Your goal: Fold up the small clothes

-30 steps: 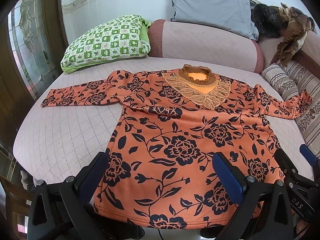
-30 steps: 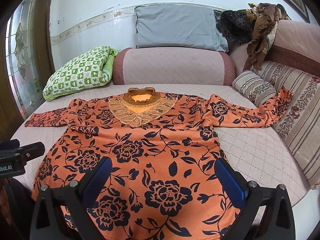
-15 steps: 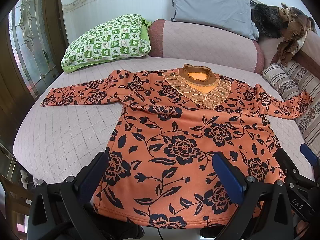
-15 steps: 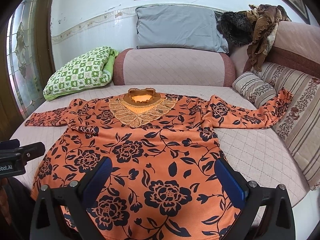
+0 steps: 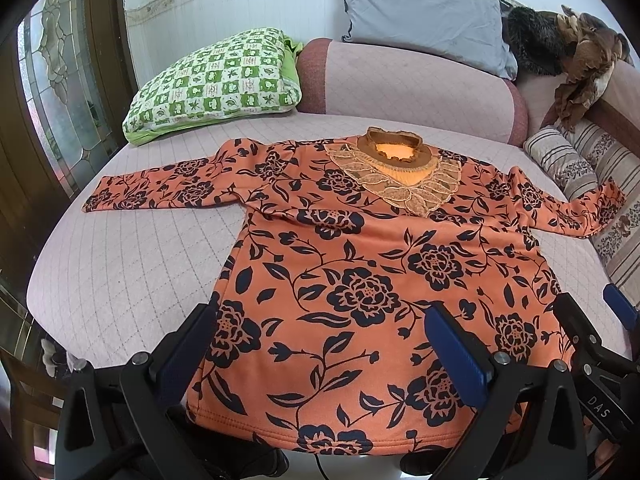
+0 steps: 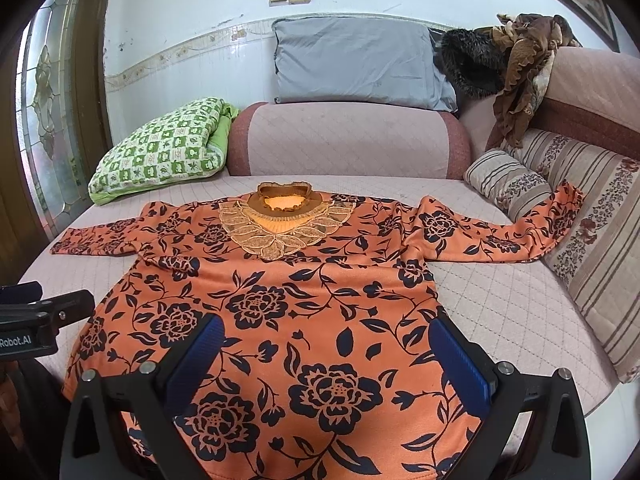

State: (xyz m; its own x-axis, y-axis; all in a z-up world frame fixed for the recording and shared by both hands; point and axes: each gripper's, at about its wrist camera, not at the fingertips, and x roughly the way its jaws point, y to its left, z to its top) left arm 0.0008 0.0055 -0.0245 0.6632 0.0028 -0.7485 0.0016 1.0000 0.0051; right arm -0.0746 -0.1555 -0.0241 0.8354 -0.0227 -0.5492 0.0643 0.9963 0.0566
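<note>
Top [image 5: 360, 280] — orange floral, front up, spread flat on the bed [image 5: 120, 248], sleeves out, ready for folding. Left gripper [image 5: 320, 344] and right gripper [image 6: 324, 356] — both spread, empty, hovering above the hem [image 5: 320, 436].

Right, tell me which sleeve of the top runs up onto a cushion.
The right-hand sleeve: its cuff climbs the striped cushion. The left-hand sleeve lies flat on the sofa seat.
</note>
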